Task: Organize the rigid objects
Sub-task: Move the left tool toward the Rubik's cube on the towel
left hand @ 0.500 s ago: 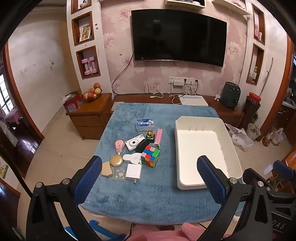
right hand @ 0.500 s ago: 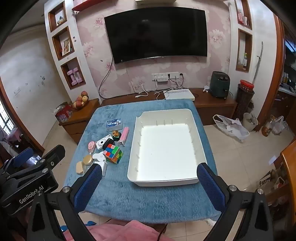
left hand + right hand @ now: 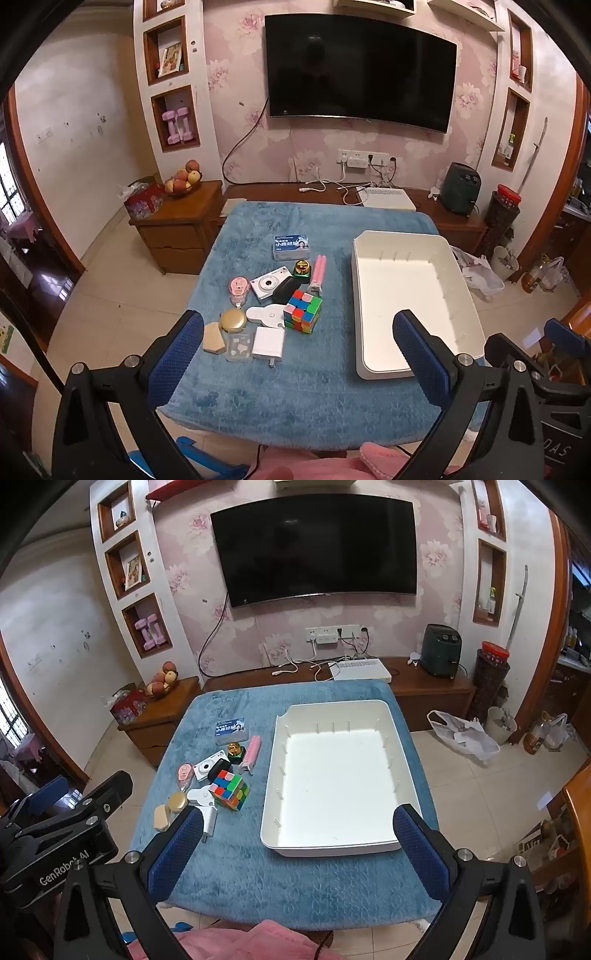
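A cluster of small rigid objects lies on the blue cloth left of centre: a Rubik's cube (image 3: 303, 311) (image 3: 229, 788), a white instant camera (image 3: 268, 284), a blue-labelled box (image 3: 291, 247) (image 3: 231, 731), a pink stick (image 3: 318, 273), a white charger (image 3: 269, 342), a gold round compact (image 3: 232, 320) and others. An empty white tray (image 3: 476, 325) (image 3: 269, 823) stands to their right. My left gripper (image 3: 298, 354) is open and empty, held above the table's near edge. My right gripper (image 3: 297, 845) is open and empty in front of the tray.
The table (image 3: 295, 406) is covered by a blue plush cloth. Behind it run a low wooden cabinet (image 3: 177, 229) with a fruit bowl (image 3: 183, 181) and a TV wall. A pink cloth (image 3: 266, 941) lies at the near edge. Bags sit on the floor at right.
Both grippers have barely moved; the views are almost the same. Nothing on the table has moved.
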The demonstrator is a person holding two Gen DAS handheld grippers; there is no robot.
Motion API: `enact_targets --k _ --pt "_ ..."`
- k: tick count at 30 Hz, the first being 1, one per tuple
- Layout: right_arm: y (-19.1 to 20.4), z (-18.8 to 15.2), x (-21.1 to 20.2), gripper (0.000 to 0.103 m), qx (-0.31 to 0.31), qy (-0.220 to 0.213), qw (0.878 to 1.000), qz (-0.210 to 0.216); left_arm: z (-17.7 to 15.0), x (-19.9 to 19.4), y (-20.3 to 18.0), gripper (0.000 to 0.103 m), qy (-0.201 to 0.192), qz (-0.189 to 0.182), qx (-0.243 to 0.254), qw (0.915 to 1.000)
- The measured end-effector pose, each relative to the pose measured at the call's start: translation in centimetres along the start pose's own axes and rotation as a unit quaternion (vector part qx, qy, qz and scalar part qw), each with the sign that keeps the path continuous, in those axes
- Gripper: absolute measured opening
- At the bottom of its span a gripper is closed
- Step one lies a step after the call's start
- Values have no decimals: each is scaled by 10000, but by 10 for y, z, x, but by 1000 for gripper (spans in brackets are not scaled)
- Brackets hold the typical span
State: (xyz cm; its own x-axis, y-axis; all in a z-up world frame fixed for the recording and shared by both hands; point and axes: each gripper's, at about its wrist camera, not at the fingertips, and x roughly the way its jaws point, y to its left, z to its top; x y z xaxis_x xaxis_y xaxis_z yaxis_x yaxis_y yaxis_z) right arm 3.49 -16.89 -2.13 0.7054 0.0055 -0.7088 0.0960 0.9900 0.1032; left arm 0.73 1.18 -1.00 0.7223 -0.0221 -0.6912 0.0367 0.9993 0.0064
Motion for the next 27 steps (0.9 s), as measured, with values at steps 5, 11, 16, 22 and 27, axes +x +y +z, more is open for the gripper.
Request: enact_targets --k 5,11,16,22,27 --pt "5 2 4 103 -2 86 10000 -3 5 13 13 100 102 -62 -32 9999" --pt "27 10 20 103 -31 247 9996 -156 11 25 24 100 244 -144 -42 9996" --pt "50 11 35 103 21 494 9985 -248 18 44 41 100 530 -271 -30 9982" --pt "69 13 50 101 105 800 9962 -335 20 66 59 100 955 -447 -34 9944" --pt "79 11 66 101 318 1152 9918 -457 19 85 79 100 1414 -609 -20 9881"
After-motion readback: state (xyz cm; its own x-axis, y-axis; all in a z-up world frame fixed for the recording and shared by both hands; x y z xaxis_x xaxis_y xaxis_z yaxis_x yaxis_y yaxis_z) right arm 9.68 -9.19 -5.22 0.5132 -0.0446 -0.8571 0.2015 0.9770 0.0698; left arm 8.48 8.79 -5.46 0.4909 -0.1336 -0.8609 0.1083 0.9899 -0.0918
